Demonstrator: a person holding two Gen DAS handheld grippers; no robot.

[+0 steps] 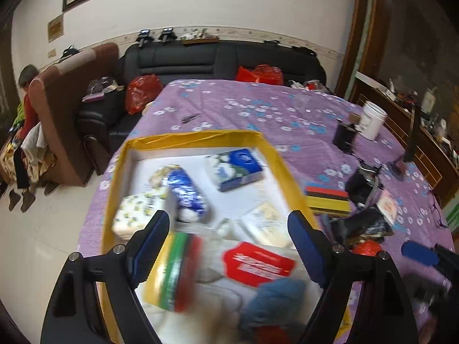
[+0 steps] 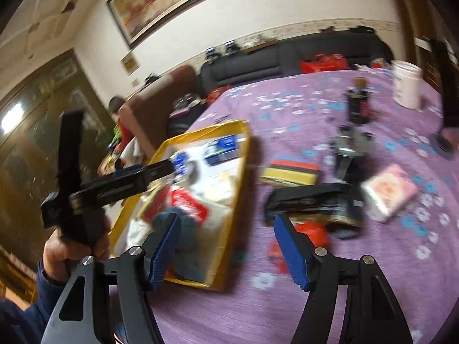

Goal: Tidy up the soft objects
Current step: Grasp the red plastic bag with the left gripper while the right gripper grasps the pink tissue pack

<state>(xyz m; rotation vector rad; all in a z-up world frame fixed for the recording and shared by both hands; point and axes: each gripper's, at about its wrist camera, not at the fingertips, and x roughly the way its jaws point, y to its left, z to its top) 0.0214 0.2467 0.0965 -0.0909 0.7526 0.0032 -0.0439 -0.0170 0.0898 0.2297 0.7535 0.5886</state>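
Observation:
A yellow-rimmed box (image 1: 275, 154) sits on the purple flowered tablecloth and also shows in the right wrist view (image 2: 243, 154). It holds tissue packs (image 1: 235, 167), a blue roll pack (image 1: 188, 192), a striped sponge stack (image 1: 175, 272), a red-labelled white bag (image 1: 258, 261) and a blue cloth (image 1: 272, 298). My left gripper (image 1: 229, 223) is open and empty above the box. My right gripper (image 2: 226, 229) is open and empty over the box's near right edge. A second sponge stack (image 2: 289, 172), a pink tissue pack (image 2: 390, 192), a dark bag (image 2: 312, 203) and a red item (image 2: 311, 233) lie outside the box.
A white jar (image 2: 407, 83) and black devices (image 2: 358, 106) stand further back on the table. A black sofa (image 1: 218, 60) with red bags (image 1: 143, 91) is behind. A person (image 1: 25, 100) sits at the left in a brown armchair.

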